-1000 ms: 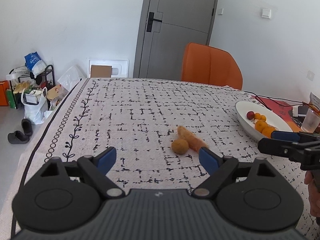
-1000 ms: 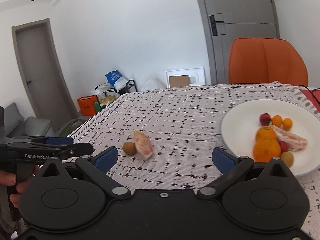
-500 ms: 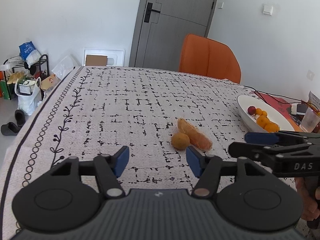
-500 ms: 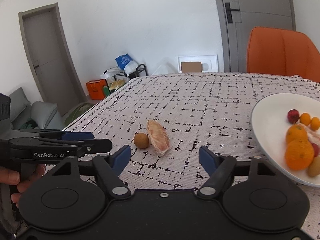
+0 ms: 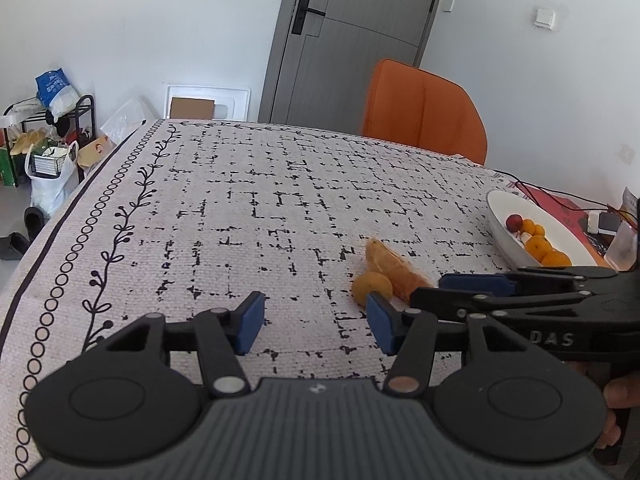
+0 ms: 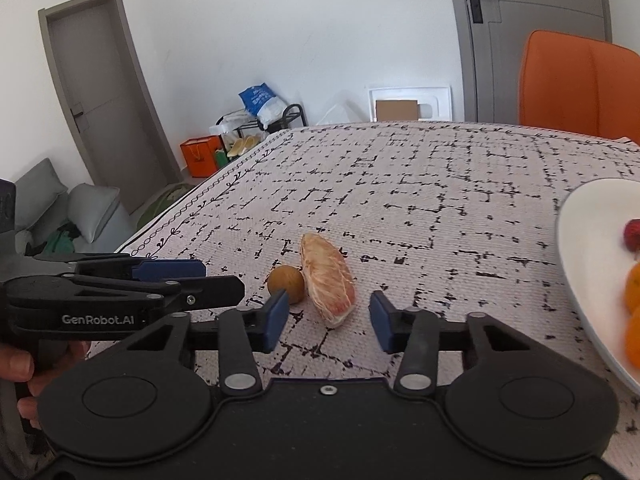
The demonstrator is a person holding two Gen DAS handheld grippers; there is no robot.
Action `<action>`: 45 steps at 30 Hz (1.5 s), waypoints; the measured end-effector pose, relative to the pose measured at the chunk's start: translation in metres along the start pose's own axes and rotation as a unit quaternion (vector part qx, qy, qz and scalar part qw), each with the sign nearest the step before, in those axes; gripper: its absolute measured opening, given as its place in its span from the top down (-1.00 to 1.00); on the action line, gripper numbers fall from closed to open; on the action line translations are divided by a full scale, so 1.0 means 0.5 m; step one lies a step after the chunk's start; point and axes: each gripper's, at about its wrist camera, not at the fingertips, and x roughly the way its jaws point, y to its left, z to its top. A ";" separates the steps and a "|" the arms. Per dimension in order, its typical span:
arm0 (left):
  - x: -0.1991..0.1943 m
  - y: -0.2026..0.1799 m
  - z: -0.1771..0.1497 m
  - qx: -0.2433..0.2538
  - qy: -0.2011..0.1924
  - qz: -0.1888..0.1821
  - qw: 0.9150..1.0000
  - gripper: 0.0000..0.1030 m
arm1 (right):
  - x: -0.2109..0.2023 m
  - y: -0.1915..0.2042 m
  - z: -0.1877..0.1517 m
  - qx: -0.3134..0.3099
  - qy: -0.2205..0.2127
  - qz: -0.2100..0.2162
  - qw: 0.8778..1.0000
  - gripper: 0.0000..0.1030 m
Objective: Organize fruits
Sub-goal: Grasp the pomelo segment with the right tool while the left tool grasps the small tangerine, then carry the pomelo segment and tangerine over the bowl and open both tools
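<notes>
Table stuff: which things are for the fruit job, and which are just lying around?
For the job: pomelo wedge, small brown fruit, white plate of fruit, right gripper, left gripper.

Just lying about: orange chair, cables, shoe rack.

Layout of the tabletop point(image 5: 248, 216): a round fruit point(image 5: 372, 287) lies touching the left side of a peeled citrus segment point(image 5: 394, 268), both near the middle. A plate point(image 5: 500, 220) holding several fruits sits well apart at the far right. A chair point(image 5: 424, 110) stands behind the far edge. The left hand-held gripper point(image 5: 314, 326) and right hand-held gripper point(image 6: 328, 322) sit at the near side, jaws parted.
</notes>
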 end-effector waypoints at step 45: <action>0.044 -0.172 0.052 0.085 -0.008 -0.027 0.996 0.52 | -0.156 -0.143 -0.010 0.068 -0.085 -0.068 0.992 0.71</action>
